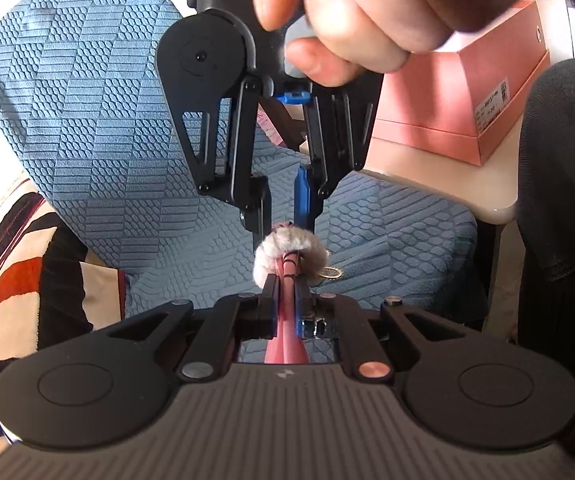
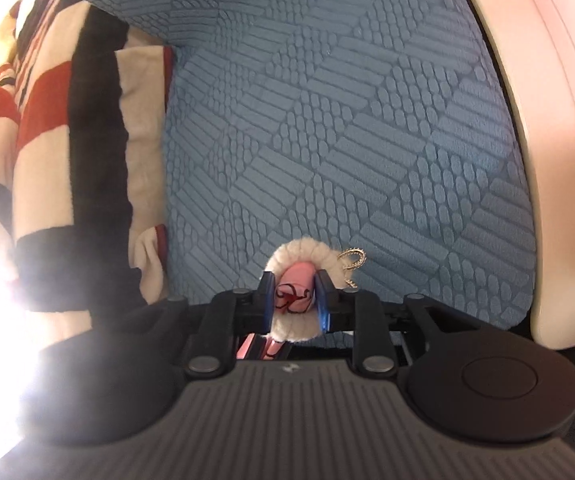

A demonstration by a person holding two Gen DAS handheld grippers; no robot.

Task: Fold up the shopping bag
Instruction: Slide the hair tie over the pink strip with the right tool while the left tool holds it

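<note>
The shopping bag (image 1: 285, 344) is a pink bundle with dark red print, wrapped by a fluffy white band (image 1: 287, 246); a small gold ring charm (image 1: 331, 274) hangs off it. My left gripper (image 1: 285, 282) is shut on the pink fabric just below the fluff. From above, held by a hand (image 1: 367, 12), my right gripper (image 1: 283, 228) pinches the same bundle. In the right wrist view the right gripper (image 2: 294, 282) is shut on the bag (image 2: 293, 294), with the white band (image 2: 293, 330) bulging around its blue pads (image 2: 268, 300) and the gold charm (image 2: 351, 260) beside them. The bundle hangs over a blue cushion.
A blue textured cushion cover (image 1: 107, 100) fills the background in both views (image 2: 347, 120). A red, black and cream striped blanket (image 1: 19, 264) lies at the left (image 2: 67, 140). A pink box (image 1: 479, 100) stands on a cream table (image 1: 447, 188) at right. A dark-clothed leg (image 1: 563, 160) is at far right.
</note>
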